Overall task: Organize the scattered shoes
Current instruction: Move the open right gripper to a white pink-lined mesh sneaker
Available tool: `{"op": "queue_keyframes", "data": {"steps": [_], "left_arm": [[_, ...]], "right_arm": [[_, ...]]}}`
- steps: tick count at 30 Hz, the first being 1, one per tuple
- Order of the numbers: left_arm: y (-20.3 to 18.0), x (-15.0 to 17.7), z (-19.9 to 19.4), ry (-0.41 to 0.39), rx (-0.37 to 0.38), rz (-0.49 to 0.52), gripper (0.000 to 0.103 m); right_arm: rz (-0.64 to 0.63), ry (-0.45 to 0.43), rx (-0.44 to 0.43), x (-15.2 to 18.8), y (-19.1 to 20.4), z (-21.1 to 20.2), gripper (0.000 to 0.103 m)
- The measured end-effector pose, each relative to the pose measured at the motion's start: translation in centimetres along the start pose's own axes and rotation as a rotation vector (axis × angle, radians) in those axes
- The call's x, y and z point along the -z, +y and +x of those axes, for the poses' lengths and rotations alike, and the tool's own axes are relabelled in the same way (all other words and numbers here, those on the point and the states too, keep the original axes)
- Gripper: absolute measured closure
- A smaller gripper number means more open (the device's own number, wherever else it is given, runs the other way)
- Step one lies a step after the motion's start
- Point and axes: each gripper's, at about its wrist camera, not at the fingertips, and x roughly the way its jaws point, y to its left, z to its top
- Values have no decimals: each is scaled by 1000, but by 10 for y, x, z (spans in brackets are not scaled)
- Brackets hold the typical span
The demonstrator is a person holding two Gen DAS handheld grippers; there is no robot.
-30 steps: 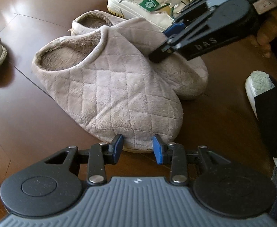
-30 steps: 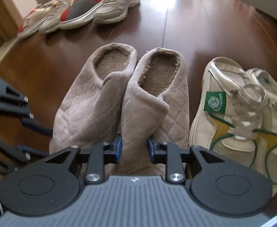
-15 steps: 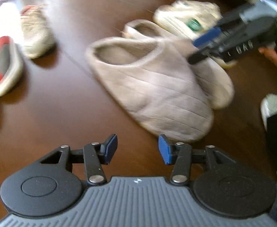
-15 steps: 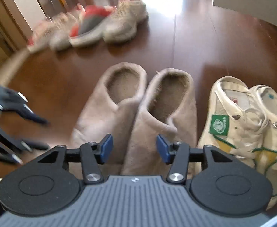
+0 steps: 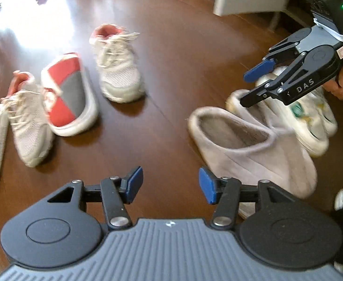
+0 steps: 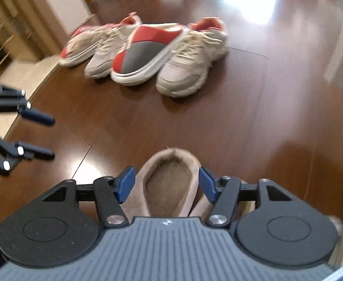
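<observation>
glossy dark wood floor (image 5: 183, 53), sunlit

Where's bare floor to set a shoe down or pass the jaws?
Free: the wood floor between the beige slippers and the red-and-grey slipper; also beyond the white sneaker. Crowded: the left cluster of sneakers, and the right, where slippers sit tight against white-and-green sneakers.

Left wrist view: low above the wooden floor (image 5: 171, 53), facing forward. Right wrist view: close over a beige slipper (image 6: 169, 182), perhaps angled leftward. Shared: red-and-grey shoe (image 5: 70, 93) (image 6: 145, 53).
</observation>
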Motion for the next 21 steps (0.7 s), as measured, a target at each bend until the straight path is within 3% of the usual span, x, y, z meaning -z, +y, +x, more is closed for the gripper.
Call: {"op": "queue_keyframes", "data": {"steps": [3, 6, 9, 12, 16, 21], "left_arm": [[14, -8, 8, -17, -19, -57, 46], [29, -15, 15, -26, -39, -102, 46], [38, -21, 18, -14, -46, -137, 46], [42, -32, 22, -6, -79, -129, 46], [54, -49, 33, -30, -98, -129, 46], [86, -58, 51, -69, -169, -108, 46]], "right_arm": [[-59, 43, 4, -30, -15, 27, 82], [-78, 7, 13, -57, -27, 47, 82], [-104, -56, 35, -87, -38, 62, 70], [-131, -120, 57, -117, -48, 78, 62], [-243, -197, 105, -170, -47, 107, 60], [-300, -164, 130, -206, -37, 143, 58]]}}
